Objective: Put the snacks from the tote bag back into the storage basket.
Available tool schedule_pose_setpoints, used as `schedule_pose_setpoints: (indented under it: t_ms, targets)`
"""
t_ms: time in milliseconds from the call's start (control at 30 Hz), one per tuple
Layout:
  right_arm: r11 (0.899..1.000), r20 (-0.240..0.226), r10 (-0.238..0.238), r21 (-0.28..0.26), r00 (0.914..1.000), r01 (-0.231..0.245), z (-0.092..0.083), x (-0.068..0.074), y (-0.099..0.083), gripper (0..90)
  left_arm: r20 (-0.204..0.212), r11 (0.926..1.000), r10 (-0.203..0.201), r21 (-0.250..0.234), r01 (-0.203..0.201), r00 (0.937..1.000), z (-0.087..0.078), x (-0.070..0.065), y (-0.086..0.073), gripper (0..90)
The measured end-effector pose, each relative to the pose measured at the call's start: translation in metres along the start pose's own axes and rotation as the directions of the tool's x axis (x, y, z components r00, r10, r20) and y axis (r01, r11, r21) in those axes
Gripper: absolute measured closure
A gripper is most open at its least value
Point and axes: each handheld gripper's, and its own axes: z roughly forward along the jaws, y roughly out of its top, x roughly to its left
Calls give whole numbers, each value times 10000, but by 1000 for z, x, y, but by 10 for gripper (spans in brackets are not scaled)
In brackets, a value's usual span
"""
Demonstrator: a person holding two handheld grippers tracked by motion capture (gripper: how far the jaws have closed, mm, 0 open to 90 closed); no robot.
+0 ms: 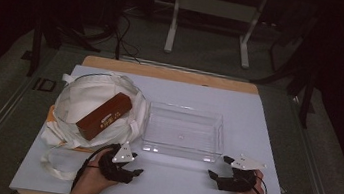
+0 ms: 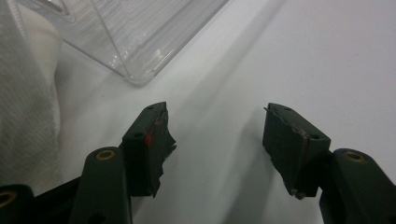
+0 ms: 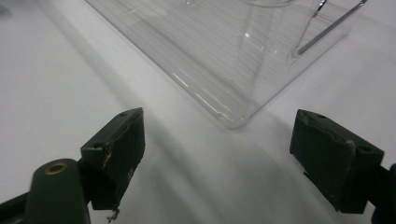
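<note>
A white cloth bag [image 1: 92, 112] lies at the table's left with a brown box [image 1: 104, 116] resting on it. To its right stands a clear plastic bin [image 1: 183, 131], with nothing in it. My left gripper [image 1: 133, 165] rests near the front edge, just below the bag, open with nothing between its jaws. My right gripper [image 1: 220, 167] sits near the bin's front right corner, open and holding nothing. The left gripper view has the bin's corner [image 2: 135, 74] and bag cloth [image 2: 23, 102] ahead of the gripper [image 2: 215, 135]. In the right gripper view, the bin corner [image 3: 233, 119] lies just ahead of the gripper [image 3: 217, 149].
A white sheet [image 1: 257, 123] covers the wooden table top. Beyond the table's far edge stand a white frame's legs [image 1: 171, 31] and cables [image 1: 122, 40] on the dark floor. The bag's straps [image 1: 52, 164] trail toward the front left.
</note>
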Motion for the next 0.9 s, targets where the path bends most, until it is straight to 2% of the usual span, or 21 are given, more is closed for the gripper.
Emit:
schedule_pose_setpoints:
  t_ms: [200,433,900]
  targets:
    - [10000,-172,19,-58,9999,-20,-1,0,-1,179,-36,10000,46,71,-46,10000,-1,-1,0,411]
    - [9998,-255,-218,27,9994,219,0,1,0,179,-109,9998,119,190,-117,9999,-2,-2,1,409]
    - [9995,-232,-277,-180,9993,273,-1,2,-1,179,195,9995,325,-24,-324,9993,-13,-7,13,415]
